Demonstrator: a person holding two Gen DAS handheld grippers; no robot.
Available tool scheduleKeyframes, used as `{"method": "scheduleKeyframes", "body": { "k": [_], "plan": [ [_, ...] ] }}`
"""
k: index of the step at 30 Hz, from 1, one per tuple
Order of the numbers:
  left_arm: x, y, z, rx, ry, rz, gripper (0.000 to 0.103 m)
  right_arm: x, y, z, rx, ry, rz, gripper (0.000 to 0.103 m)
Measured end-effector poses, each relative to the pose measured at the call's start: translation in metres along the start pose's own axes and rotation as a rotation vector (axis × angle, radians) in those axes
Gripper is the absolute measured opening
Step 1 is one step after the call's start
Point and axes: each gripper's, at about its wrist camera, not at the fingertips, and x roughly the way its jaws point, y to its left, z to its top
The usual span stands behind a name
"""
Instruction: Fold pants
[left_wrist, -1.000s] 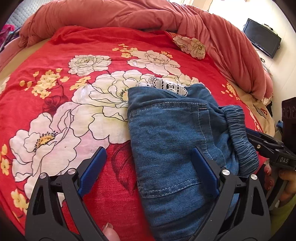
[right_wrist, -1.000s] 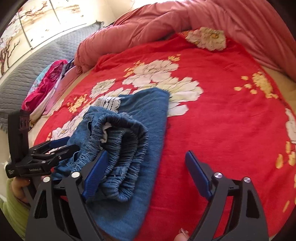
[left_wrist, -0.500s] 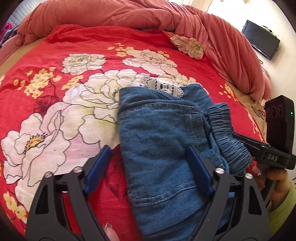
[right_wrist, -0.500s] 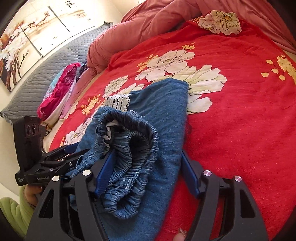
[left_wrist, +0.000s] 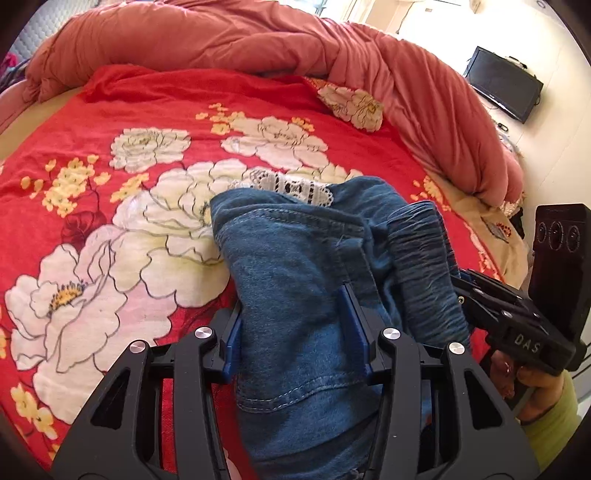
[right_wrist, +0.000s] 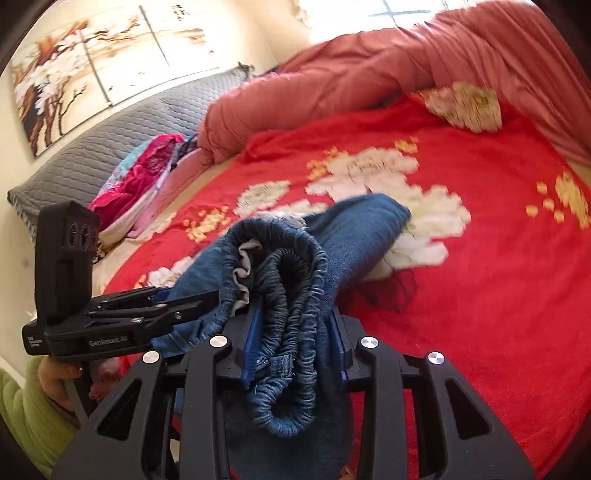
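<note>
Left wrist view: left gripper (left_wrist: 293, 325) just closed, clamping pants (left_wrist: 295, 266) at lower centre.
Right wrist view: right gripper (right_wrist: 293, 338) closed on gathered waistband (right_wrist: 291, 295).
Meaning: ready to lift.

Bright daylight enters from the window (right_wrist: 413, 9), overexposed. Right wrist view motion-blurred; left sharp. Fisheye bending, dark corners throughout.

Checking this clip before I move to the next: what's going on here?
A person holding a two-finger gripper in each hand is folding blue denim pants on a red floral bedspread. The left gripper has just closed on the folded leg fabric, and the right gripper has just closed on the bunched elastic waistband. The pants are already folded into a compact bundle, with white lace trim showing at the far end.
</note>
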Motion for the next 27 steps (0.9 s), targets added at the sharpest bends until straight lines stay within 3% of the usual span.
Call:
{"method": "scheduleKeyframes", "body": {
  "k": [4,18,27],
  "plan": [
    [-0.003,-0.002,0.01,0.009,-0.017,-0.005,0.039,0.003,0.009,0.011,-0.051,-0.016,-0.011,0.03],
    [0.012,0.018,0.058,0.023,-0.1,0.092,0.039,0.048,0.011,0.068,-0.143,-0.043,-0.038,0.03],
    [0.038,0.032,0.07,0.057,-0.101,0.142,0.039,0.077,-0.01,0.079,-0.093,-0.006,-0.05,0.03]
  ]
}}
